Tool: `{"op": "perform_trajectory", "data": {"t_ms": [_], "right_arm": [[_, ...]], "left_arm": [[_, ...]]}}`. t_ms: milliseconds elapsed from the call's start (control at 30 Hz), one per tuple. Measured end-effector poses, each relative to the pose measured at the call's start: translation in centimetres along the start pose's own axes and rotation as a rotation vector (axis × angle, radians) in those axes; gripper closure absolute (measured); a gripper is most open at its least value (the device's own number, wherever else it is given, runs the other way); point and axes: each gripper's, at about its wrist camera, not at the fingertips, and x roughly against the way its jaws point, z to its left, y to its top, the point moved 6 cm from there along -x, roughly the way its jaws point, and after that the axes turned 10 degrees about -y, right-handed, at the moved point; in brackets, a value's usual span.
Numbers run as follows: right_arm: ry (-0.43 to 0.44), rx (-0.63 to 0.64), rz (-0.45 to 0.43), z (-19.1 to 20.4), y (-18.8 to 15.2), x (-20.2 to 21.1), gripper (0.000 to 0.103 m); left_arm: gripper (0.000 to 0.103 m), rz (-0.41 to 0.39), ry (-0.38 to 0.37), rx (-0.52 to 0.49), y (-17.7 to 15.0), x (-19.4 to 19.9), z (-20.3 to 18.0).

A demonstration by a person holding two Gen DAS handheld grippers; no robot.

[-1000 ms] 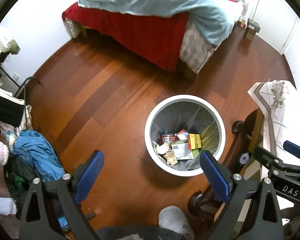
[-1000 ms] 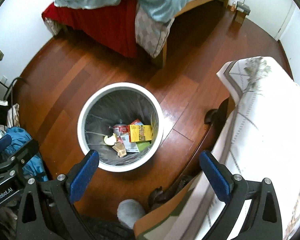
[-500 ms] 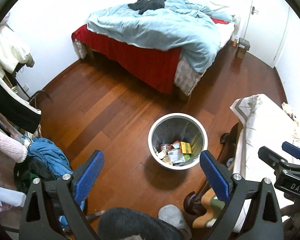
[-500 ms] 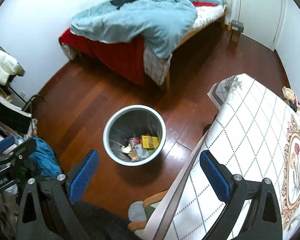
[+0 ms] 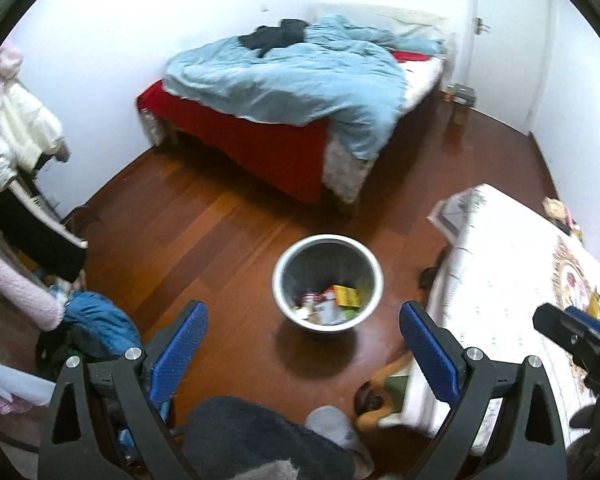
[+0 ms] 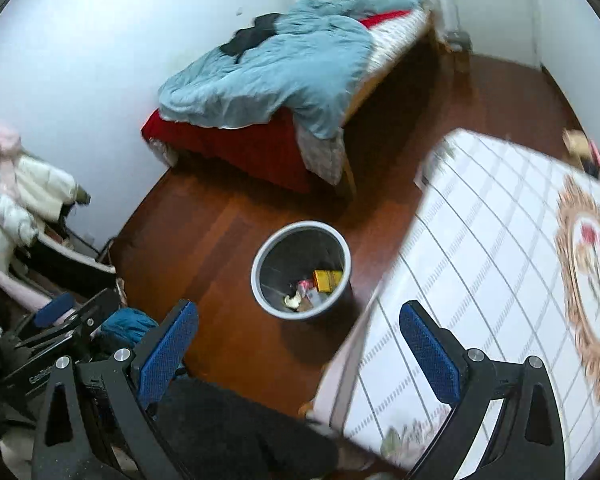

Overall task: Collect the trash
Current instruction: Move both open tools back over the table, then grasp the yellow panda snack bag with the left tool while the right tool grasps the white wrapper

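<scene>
Both grippers are up high, looking down on the bedroom. The left gripper [image 5: 303, 342] has its blue-padded fingers spread wide with nothing between them, and the right gripper [image 6: 298, 340] is just the same, wide apart and empty.

The trash bin [image 5: 327, 285], round with a pale rim and a dark liner, stands on the wooden floor [image 5: 204, 240] between the bed [image 5: 292, 92] and the table. The trash [image 5: 332, 300] lies in the bottom of it: a yellow box [image 5: 346, 295], something red and white beside it, pale scraps towards the near wall. The right view gives the cleaner look inside the bin [image 6: 301, 270], with the yellow box [image 6: 327, 280] against the right-hand wall and a crumpled whitish piece [image 6: 292, 301] lower left.

The left view catches the person's grey slipper [image 5: 332, 428] and a dark trouser leg at the bottom edge, and the right gripper's black body poking in at far right over the table. The right view instead shows far more of the tablecloth [image 6: 500, 272], white with a grid of lines and a gold floral medallion, plus the left gripper at the lower left edge near a blue garment [image 6: 128, 322]. Both views show the rumpled light-blue duvet [image 5: 300, 80] over red bedding, and coats hanging at the left.
</scene>
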Motion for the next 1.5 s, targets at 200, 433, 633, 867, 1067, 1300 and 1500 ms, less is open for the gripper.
{"op": "perform_trajectory", "data": {"t_ms": [200, 433, 633, 867, 1067, 1300, 1500], "right_arm": [[-0.146, -0.167, 0.010, -12.1, -2.0, 1.4, 0.001], [-0.437, -0.422, 0.066, -32.1, -5.4, 2.6, 0.001], [-0.561, -0.517, 0.205, -45.4, -11.1, 1.0, 0.001], [-0.557, -0.410, 0.235, -48.5, -13.3, -1.8, 0.021], [-0.562, -0.421, 0.181, -50.0, -11.9, -1.3, 0.056], [-0.531, -0.551, 0.156, -53.6, -9.5, -1.1, 0.056], [-0.535, -0.613, 0.175, -55.4, -8.6, -1.6, 0.056]], "left_arm": [[0.005, 0.101, -0.086, -0.120, -2.3, -5.4, -9.7], [0.005, 0.248, -0.169, -0.291, -6.9, -12.5, -23.8], [0.005, 0.367, -0.208, -0.428, -11.3, -15.9, -32.7], [0.005, 0.414, -0.225, -0.524, -13.2, -16.8, -38.6], [0.005, 0.407, -0.270, -0.583, -12.6, -16.7, -44.3], [0.005, 0.433, -0.438, -0.496, -8.2, -16.1, -51.8], [0.006, 0.539, -0.514, -0.439, -7.5, -18.9, -56.8]]}}
